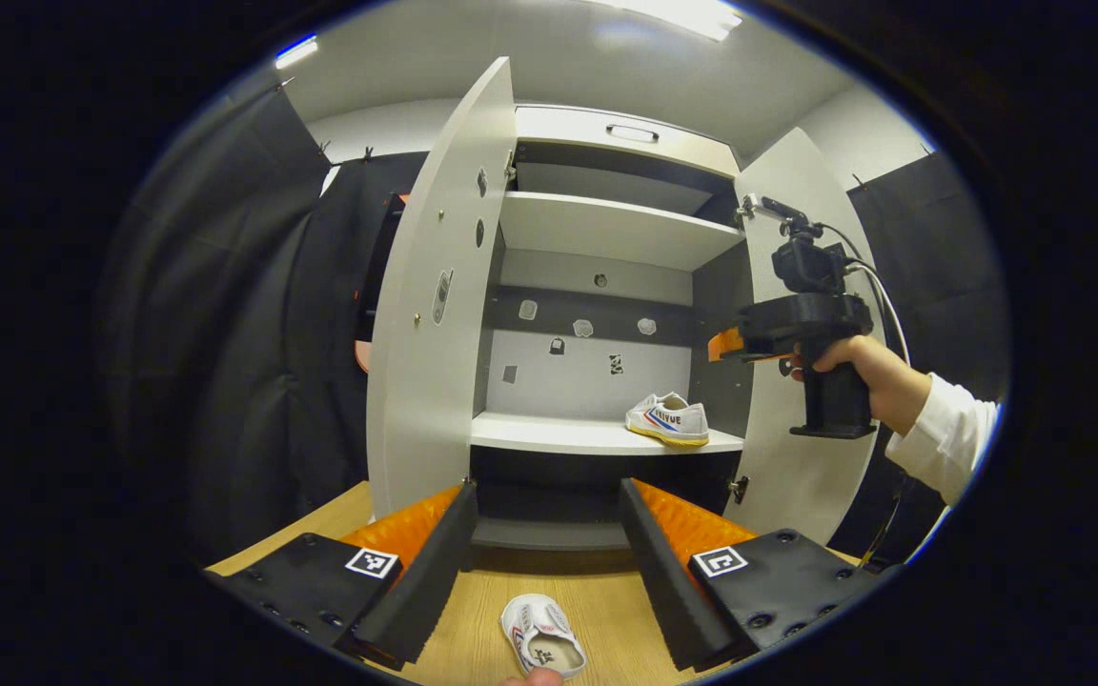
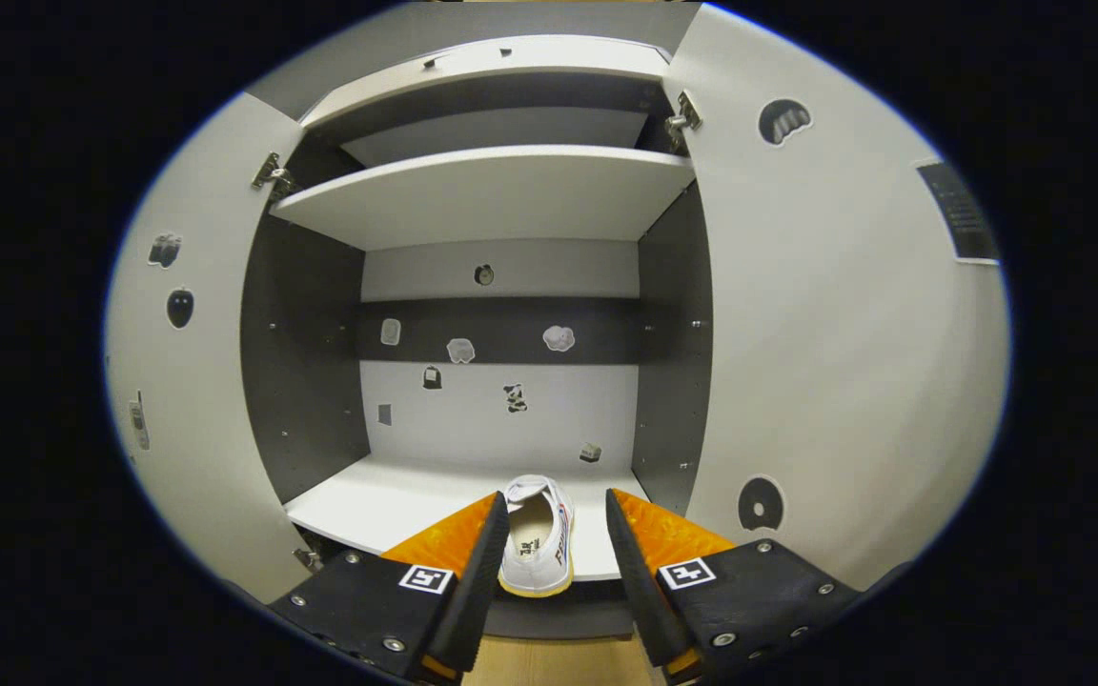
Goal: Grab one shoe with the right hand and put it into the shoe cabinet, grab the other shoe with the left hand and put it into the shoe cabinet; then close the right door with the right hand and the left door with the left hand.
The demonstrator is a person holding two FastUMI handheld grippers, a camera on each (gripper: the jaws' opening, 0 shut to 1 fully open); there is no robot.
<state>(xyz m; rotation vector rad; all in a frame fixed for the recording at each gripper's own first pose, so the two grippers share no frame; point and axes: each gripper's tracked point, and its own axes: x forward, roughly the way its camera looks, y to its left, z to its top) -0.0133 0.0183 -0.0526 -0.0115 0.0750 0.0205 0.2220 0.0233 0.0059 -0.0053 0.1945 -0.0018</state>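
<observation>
I see one white canvas shoe [image 2: 538, 535] on the white cabinet shelf [image 2: 387, 505], lying lengthways between my right hand-held gripper's [image 2: 557, 543] wide fingers, toe pointing inward, I think. The other white shoe [image 1: 541, 648] lies on the wooden counter [image 1: 597, 610] between my left hand-held gripper's [image 1: 547, 557] wide fingers. Both smooth doors stand open.

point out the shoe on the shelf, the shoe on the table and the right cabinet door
shoe on the shelf [image 1: 669, 419], left gripper view, on its side panel
shoe on the table [image 1: 541, 648], left gripper view, on its insole
right cabinet door [image 2: 825, 362], right gripper view, on its bare inner face
</observation>
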